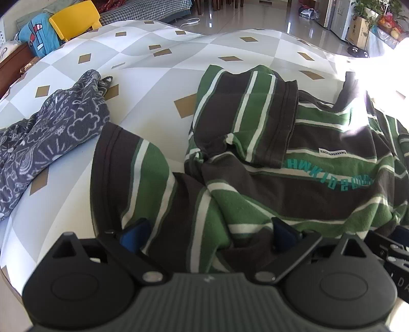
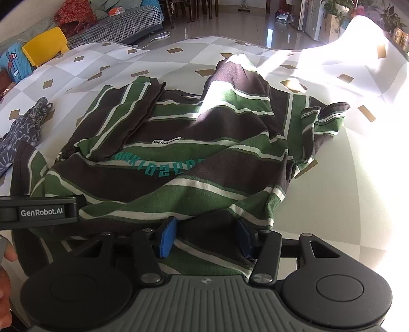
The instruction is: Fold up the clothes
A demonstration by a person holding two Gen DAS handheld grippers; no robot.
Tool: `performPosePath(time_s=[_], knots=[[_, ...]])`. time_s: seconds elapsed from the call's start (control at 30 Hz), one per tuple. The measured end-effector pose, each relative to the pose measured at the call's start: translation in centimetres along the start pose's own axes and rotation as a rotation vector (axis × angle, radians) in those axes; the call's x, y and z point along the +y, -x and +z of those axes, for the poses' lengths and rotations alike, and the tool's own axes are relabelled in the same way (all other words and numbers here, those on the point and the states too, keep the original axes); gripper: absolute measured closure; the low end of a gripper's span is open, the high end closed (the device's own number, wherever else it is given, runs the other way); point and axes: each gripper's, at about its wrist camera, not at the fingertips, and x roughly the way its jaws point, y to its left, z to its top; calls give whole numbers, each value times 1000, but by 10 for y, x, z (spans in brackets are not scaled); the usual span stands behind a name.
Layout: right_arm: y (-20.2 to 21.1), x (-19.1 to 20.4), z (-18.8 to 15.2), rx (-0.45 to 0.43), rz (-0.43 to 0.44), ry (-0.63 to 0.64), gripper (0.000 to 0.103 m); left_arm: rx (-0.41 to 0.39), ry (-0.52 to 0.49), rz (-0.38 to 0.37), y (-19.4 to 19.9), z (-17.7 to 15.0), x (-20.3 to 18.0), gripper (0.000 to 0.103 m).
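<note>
A shirt striped green, brown and white lies crumpled on the table, teal lettering facing up and one sleeve folded onto its chest. In the left wrist view my left gripper stands open over its near hem; the blue pads are wide apart and loose cloth bunches between them. In the right wrist view the same shirt spreads ahead of my right gripper, which is open. Its pads stand either side of a flat strip of hem without pinching it. The left gripper's body shows at the left edge.
A grey doodle-print garment lies heaped at the left of the table. The tablecloth is white and grey with tan diamonds. A yellow chair and a sofa stand beyond the far edge. Strong sun glare washes out the table's right side.
</note>
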Motion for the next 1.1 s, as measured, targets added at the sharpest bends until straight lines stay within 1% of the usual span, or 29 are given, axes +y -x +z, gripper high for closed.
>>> performPosePath(time_s=[0.13,0.23,0.53,0.73,1.1], knots=[[0,3,-4,-19,-34,10,52,-9,10,-10,2,-8,-1,0],[2,0,-7,-32,-52,-14,52,-8,15,-21,4,-14,-2,0],[6,-9,-13,-59,-110,-76,50,-18,-14,-43,18,-35,-15,0],[7,-15,-16,-68,-138,-109,50,-24,-31,-55,24,-45,-21,0],[7,-20,-18,-79,-173,-141,49,-32,-56,-75,31,-54,-27,0]])
